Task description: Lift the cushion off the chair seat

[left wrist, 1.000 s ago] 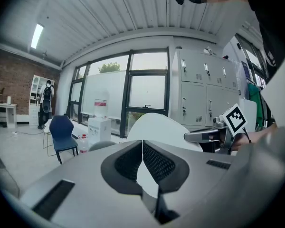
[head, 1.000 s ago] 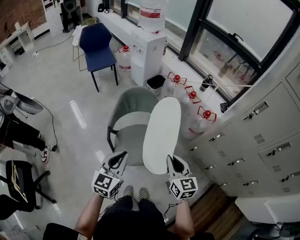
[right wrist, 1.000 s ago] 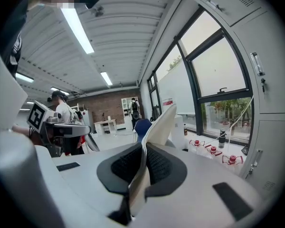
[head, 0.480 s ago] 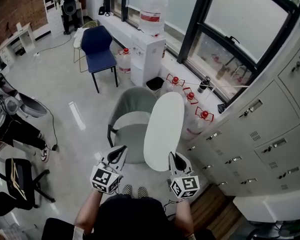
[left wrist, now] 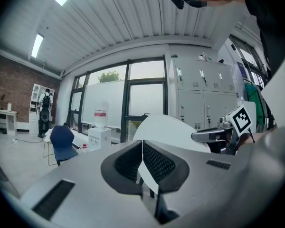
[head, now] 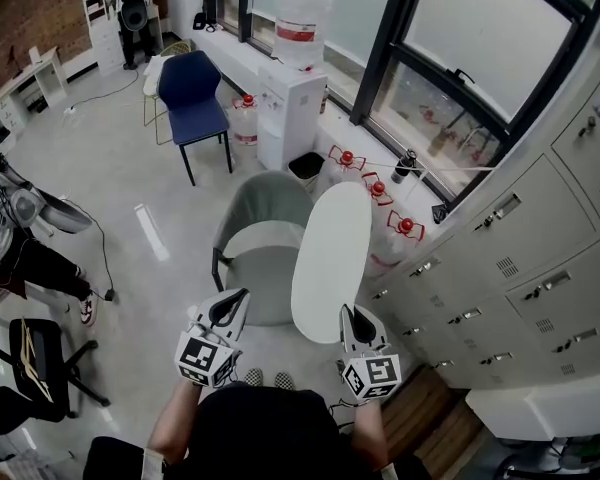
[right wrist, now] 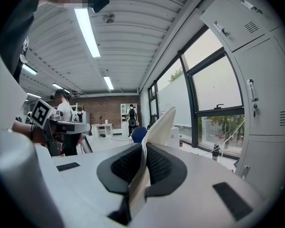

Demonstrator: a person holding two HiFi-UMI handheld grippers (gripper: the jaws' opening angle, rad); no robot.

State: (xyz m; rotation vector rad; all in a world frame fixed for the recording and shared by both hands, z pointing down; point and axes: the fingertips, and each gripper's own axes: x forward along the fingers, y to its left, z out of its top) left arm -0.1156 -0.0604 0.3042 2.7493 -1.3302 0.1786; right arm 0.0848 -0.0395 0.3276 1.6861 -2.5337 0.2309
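Observation:
The white oval cushion (head: pixel 330 258) (left wrist: pixel 173 132) hangs on edge in the air, to the right of the grey-green chair (head: pixel 265 253) and off its seat. My right gripper (head: pixel 353 318) (right wrist: pixel 143 163) is shut on the cushion's near edge (right wrist: pixel 159 125), which runs up between the pads. Over the chair's front my left gripper (head: pixel 232 308) (left wrist: pixel 142 163) is well left of the cushion, apart from it. Its jaws are shut. A thin white strip shows between the pads; I cannot tell what it is.
Grey lockers (head: pixel 520 268) line the right side. Water bottles (head: pixel 380 193), a black bin (head: pixel 308 168) and a water dispenser (head: pixel 292 108) stand by the windows behind the chair. A blue chair (head: pixel 192 93) is further back, a black office chair (head: pixel 35 363) at left.
Both grippers have risen a little, and the cushion has gone up with the right one, standing higher off the seat.

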